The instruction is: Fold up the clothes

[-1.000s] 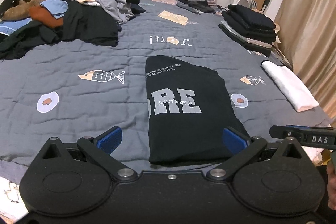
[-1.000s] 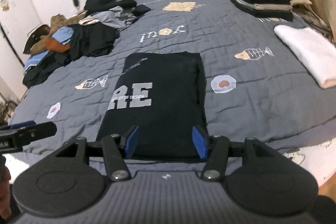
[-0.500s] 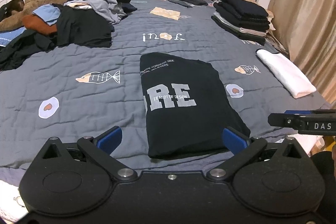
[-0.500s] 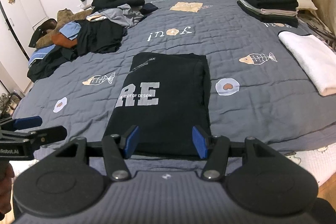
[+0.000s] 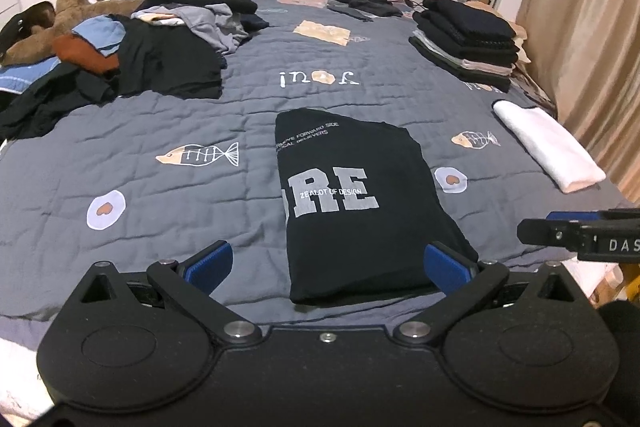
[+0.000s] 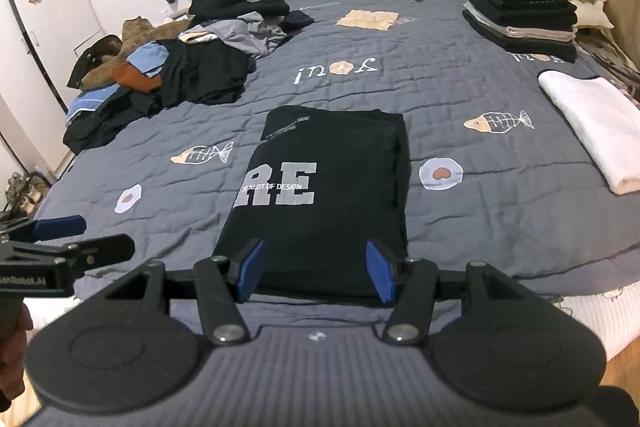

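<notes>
Here, a grey quilted bed (image 5: 180,131) carries the laundry: an unsorted heap of clothes (image 5: 132,63) at its far left, a folded stack (image 5: 466,43) at far right, a folded white garment (image 5: 548,147) below it. At the near edge lies the black T-shirt (image 5: 356,203), folded into a narrow panel, long axis running away toward the headboard. Both tongs hang just short of its near hem, empty: the left tongs (image 5: 326,265) spread wide, the right tongs (image 6: 316,273) parted more narrowly and centred on the hem.
</notes>
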### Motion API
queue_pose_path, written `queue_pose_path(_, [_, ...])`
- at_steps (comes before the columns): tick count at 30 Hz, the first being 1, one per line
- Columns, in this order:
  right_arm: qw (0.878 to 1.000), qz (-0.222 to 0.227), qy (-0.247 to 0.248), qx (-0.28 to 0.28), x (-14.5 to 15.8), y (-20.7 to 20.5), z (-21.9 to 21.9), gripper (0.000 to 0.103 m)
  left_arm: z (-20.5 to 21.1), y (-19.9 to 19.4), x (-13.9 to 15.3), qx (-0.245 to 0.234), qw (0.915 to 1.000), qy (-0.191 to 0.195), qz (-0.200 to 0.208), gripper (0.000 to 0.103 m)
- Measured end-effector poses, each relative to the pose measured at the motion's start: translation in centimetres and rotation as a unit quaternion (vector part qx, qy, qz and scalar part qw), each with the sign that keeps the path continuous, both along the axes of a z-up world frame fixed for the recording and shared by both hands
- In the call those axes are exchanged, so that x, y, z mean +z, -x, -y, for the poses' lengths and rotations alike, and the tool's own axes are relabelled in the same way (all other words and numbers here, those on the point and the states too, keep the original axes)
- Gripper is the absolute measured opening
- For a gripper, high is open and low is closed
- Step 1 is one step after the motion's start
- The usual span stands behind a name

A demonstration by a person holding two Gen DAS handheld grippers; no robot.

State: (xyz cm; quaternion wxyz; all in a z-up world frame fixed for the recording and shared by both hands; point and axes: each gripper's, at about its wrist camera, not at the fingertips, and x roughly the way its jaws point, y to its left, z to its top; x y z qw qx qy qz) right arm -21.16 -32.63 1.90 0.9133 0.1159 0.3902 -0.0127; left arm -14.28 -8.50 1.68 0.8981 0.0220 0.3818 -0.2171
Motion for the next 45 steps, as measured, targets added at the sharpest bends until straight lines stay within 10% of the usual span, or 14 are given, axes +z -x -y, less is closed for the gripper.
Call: queue_pose_path(45, [0.999,-0.002,-0.005,0.033,2.8,0.5,0.6,0.056,0.7,0.2,0.7,0.033,0.9994,-0.007,-0.003,0.103])
